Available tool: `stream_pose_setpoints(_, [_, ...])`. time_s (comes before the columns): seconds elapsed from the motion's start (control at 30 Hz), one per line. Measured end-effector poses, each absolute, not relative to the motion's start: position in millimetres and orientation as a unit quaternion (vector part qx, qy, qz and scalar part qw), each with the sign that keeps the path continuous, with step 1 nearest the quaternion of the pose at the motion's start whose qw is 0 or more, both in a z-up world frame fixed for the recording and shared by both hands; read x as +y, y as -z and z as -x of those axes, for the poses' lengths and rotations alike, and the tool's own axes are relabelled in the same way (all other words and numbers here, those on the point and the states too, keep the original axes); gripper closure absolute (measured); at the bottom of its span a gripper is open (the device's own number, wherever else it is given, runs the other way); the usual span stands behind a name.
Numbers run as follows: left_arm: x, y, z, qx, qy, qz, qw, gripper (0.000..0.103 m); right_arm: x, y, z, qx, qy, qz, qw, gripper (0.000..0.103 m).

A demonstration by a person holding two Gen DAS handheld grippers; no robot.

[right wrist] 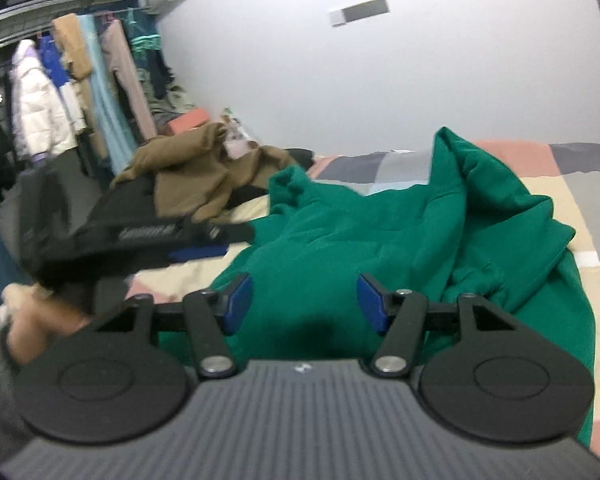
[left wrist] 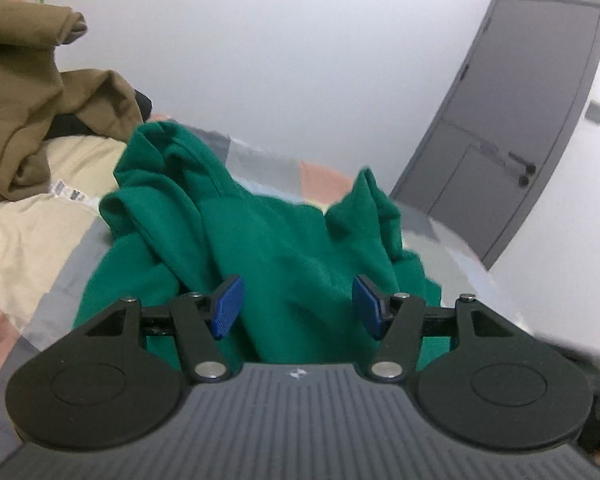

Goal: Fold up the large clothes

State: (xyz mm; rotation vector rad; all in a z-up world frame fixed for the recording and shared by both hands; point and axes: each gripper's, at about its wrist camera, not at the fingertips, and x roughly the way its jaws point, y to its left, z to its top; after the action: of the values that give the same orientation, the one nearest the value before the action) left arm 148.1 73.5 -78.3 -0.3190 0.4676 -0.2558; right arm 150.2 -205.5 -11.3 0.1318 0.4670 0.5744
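A green sweatshirt [left wrist: 260, 248] lies crumpled in loose folds on the bed, and it also fills the middle of the right wrist view [right wrist: 380, 240]. My left gripper [left wrist: 298, 306] is open and empty, its blue pads [left wrist: 229, 306] spread wide just above the green cloth. My right gripper [right wrist: 305, 304] is open and empty too, hovering over the near edge of the sweatshirt. The left gripper's black body [right wrist: 112, 236] shows blurred at the left of the right wrist view, held by a hand.
A brown garment [left wrist: 24, 92] is heaped on the bed to the left, also seen in the right wrist view [right wrist: 196, 172]. The bed has a patchwork cover [right wrist: 540, 168]. A grey door [left wrist: 512, 120] stands at right. A rack of hanging clothes [right wrist: 80, 80] stands far left.
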Motion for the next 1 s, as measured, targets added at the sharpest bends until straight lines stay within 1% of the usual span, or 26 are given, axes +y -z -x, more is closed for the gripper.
stream_pose_setpoints(0.1, [64, 84, -153, 0.241, 0.135, 0.143, 0.950, 0.038, -204, 12, -171, 0.219, -0.265, -0.076, 0.936, 0.043])
stream_pose_setpoints(0.17, [59, 89, -156, 0.250, 0.140, 0.135, 0.949, 0.038, -203, 17, -184, 0.225, -0.262, -0.080, 0.935, 0.049])
stream_pose_setpoints(0.23, [55, 96, -163, 0.265, 0.146, 0.122, 0.945, 0.039, -202, 26, -192, 0.238, -0.263, -0.074, 0.932, 0.050])
stream_pose_setpoints(0.3, [52, 103, -170, 0.284, 0.147, 0.113, 0.941, 0.039, -200, 38, -196, 0.258, -0.260, -0.065, 0.928, 0.050])
stream_pose_setpoints(0.37, [49, 112, -178, 0.305, 0.144, 0.105, 0.936, 0.039, -200, 50, -199, 0.289, -0.249, -0.058, 0.923, 0.052])
stream_pose_setpoints(0.47, [48, 123, -184, 0.322, 0.142, 0.092, 0.931, 0.039, -199, 64, -210, 0.336, -0.239, -0.049, 0.910, 0.052])
stream_pose_setpoints(0.6, [50, 136, -194, 0.348, 0.133, 0.095, 0.923, 0.039, -193, 80, -217, 0.366, -0.240, -0.019, 0.899, 0.053])
stream_pose_setpoints(0.67, [49, 142, -201, 0.368, 0.127, 0.095, 0.916, 0.039, -189, 89, -219, 0.373, -0.239, -0.005, 0.896, 0.053])
stream_pose_setpoints(0.77, [49, 144, -205, 0.375, 0.125, 0.093, 0.914, 0.039, -184, 94, -221, 0.378, -0.238, 0.004, 0.895, 0.053])
stream_pose_setpoints(1.0, [52, 136, -200, 0.367, 0.127, 0.107, 0.915, 0.039, -188, 93, -220, 0.377, -0.237, -0.005, 0.895, 0.052])
